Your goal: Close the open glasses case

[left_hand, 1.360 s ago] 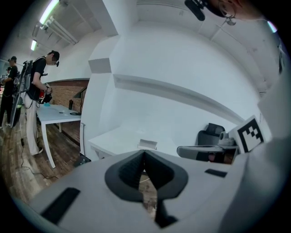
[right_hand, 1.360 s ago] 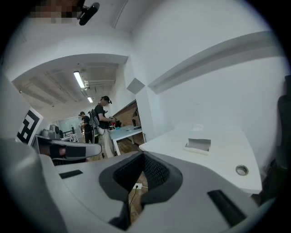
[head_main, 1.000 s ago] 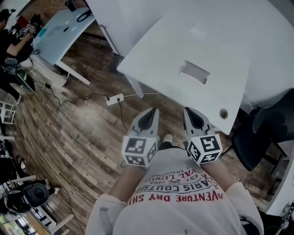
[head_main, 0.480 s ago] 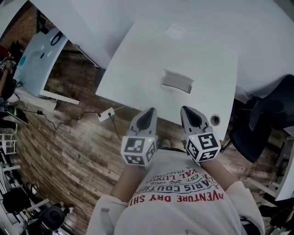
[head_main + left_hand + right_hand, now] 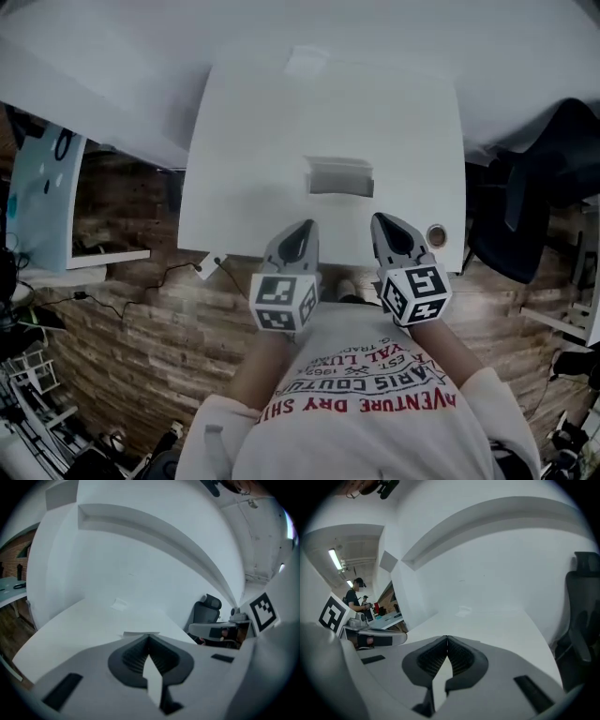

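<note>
1. The glasses case (image 5: pixel 339 176) lies near the middle of the white desk (image 5: pixel 253 131).
2. My left gripper (image 5: pixel 302 232) hovers over the desk's near edge, its fingers (image 5: pixel 133 656) pressed together on nothing.
3. My right gripper (image 5: pixel 387 227) hovers over that same edge, likewise closed and empty.

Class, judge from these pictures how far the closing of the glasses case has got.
Done: nothing yet; the glasses case lies open on the white table, untouched. In hand: the left gripper and right gripper hover at the table's near edge, jaws together, both empty. Left: reach the case and fold its lid shut.
</note>
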Demonstrator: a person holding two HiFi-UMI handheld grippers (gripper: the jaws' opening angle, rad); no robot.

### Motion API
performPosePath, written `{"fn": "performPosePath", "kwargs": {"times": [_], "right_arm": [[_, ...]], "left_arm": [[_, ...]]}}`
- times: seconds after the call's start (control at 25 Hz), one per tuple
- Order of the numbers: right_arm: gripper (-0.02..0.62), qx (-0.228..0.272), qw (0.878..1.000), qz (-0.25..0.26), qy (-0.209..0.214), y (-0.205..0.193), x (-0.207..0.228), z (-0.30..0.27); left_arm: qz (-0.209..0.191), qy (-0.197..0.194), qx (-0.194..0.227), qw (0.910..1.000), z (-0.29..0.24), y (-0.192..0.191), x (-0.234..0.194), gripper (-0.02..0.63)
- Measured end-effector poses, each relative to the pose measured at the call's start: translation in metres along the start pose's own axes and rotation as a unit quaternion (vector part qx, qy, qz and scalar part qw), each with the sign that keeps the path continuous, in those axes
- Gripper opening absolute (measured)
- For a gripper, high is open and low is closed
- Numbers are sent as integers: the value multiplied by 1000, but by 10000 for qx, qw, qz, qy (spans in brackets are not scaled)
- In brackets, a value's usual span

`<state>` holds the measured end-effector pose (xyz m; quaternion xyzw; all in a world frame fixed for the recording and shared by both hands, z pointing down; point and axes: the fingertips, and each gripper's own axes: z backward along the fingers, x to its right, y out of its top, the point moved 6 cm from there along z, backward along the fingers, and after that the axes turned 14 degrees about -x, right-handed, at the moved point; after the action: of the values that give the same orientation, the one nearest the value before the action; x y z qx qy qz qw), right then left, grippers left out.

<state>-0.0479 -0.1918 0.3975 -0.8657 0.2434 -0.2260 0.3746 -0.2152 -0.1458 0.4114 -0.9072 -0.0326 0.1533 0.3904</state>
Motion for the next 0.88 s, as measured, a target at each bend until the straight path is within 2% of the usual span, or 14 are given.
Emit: {"fn": "performPosePath", "kwargs": {"times": [0.2, 0.36, 0.52, 0.88], "right_arm": [[12, -155, 9986, -249, -444, 2, 10, -26], [12, -437, 9957, -448, -689, -9, 20, -46], [12, -698, 9928, -582, -786, -21, 24, -64], [12, -1094, 9887, -595, -840, -41, 26, -94]], "left_arm": [[-235, -271, -487, 9982, -38, 7, -29, 5], [-294, -415, -886, 9948, -69, -2, -46, 5], [-207, -514, -1248, 9906, -93, -16, -60, 5], [5, -599, -1622, 9849, -129, -31, -73, 5]]}}
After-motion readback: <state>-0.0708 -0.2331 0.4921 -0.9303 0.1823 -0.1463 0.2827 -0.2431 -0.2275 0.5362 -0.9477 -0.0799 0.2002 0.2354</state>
